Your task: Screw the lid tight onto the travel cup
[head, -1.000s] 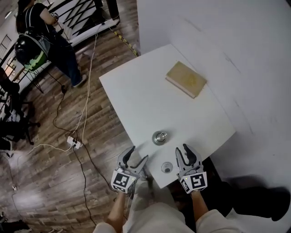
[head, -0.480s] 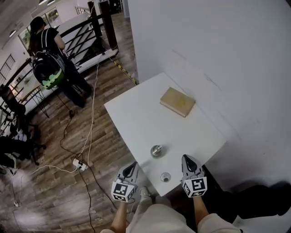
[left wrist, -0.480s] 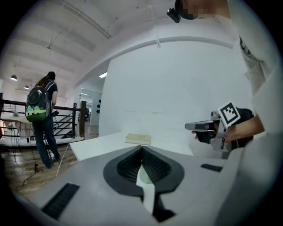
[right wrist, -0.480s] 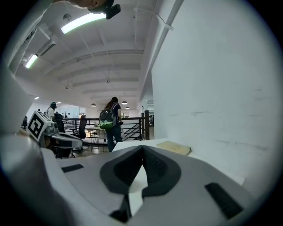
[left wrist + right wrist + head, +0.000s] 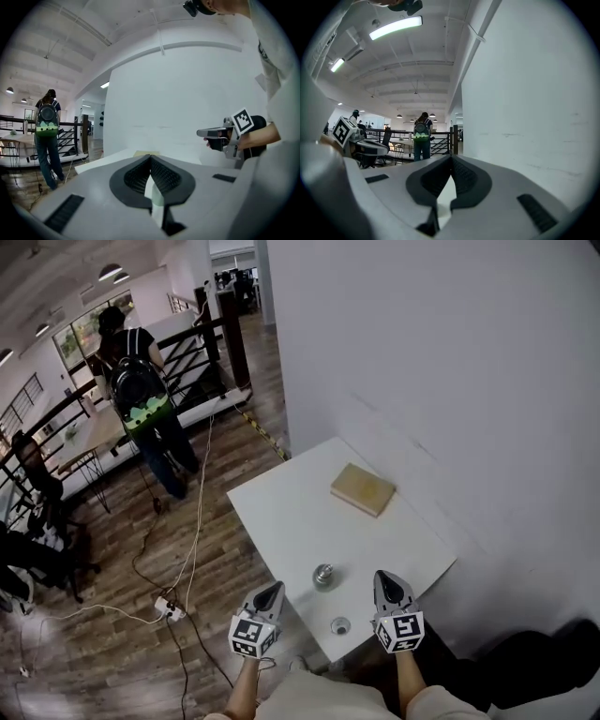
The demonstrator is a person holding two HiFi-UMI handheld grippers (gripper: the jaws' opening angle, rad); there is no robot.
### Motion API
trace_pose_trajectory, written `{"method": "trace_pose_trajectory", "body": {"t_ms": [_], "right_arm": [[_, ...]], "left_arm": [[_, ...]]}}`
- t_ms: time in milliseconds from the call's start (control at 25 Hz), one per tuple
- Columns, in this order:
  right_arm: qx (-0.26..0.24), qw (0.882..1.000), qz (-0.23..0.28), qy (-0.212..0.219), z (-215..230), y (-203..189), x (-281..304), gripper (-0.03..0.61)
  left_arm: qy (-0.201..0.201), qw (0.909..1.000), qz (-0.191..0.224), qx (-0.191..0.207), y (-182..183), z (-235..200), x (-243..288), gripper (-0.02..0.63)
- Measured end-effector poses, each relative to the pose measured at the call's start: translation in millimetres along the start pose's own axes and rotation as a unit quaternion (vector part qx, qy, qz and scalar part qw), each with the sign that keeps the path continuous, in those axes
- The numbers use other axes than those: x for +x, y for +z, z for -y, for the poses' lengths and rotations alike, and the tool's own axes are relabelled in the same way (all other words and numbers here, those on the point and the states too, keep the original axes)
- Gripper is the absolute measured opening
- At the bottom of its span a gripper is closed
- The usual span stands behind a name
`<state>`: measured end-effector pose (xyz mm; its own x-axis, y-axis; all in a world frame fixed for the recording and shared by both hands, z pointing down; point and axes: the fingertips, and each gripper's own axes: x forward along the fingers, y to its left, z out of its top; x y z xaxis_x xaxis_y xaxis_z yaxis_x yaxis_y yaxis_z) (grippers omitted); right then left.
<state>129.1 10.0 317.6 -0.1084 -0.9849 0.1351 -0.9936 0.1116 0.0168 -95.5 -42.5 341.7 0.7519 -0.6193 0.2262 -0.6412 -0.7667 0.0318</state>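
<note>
Your left gripper (image 5: 272, 591) has its jaws pressed together with nothing between them. In the left gripper view the ribbed pads (image 5: 161, 174) meet along one line. Your right gripper (image 5: 390, 581) is the same: jaws closed on each other, empty, pads (image 5: 461, 176) touching in the right gripper view. You hold both grippers out in front of you, roughly level, side by side and apart. Each one shows in the other's view, the right gripper at the right of the left gripper view and the left gripper at the left of the right gripper view.

In the head view the cup (image 5: 323, 575) stands upright on the white table (image 5: 281, 512), near its front edge and with no lid on it. It sits between the two grippers and a bit beyond their tips. The lid (image 5: 340, 625) lies flat on the table nearer to you, close to the front edge and apart from the cup, nearer the right gripper than the left. Neither gripper touches the cup or the lid.

A flat tan box (image 5: 363, 489) lies on the far part of the table, well apart from the cup. The table stands against a white wall (image 5: 450, 381). On the wood floor (image 5: 112, 643) to the left a power strip (image 5: 169, 607) lies among loose cables. Further off, a person with a backpack (image 5: 141, 399) stands by a dark railing (image 5: 202, 362)
</note>
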Motion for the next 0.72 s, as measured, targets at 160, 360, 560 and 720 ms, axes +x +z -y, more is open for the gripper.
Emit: {"method": "trace_pose_trajectory", "body": {"t_ms": [160,360,560,720], "right_arm": [[-0.01,1.0,0.007,0.002,-3,13,-3,-0.002],[-0.016,1.0,0.015,-0.001,-5,26,-4,-0.002],[-0.015,1.0,0.016,0.0,-5,31,-6,-0.002],[-0.015,1.0,0.017,0.002,-8,32,-5,-0.002]], "left_arm": [[0.003,0.9998,0.015,0.012,21,-3,-4,0.008],[0.012,0.9995,0.025,0.017,35,-10,-11,0.008],[0.02,0.9992,0.031,0.017,40,-15,-16,0.008],[0.026,0.9991,0.03,0.017,40,-20,-18,0.008]]}}
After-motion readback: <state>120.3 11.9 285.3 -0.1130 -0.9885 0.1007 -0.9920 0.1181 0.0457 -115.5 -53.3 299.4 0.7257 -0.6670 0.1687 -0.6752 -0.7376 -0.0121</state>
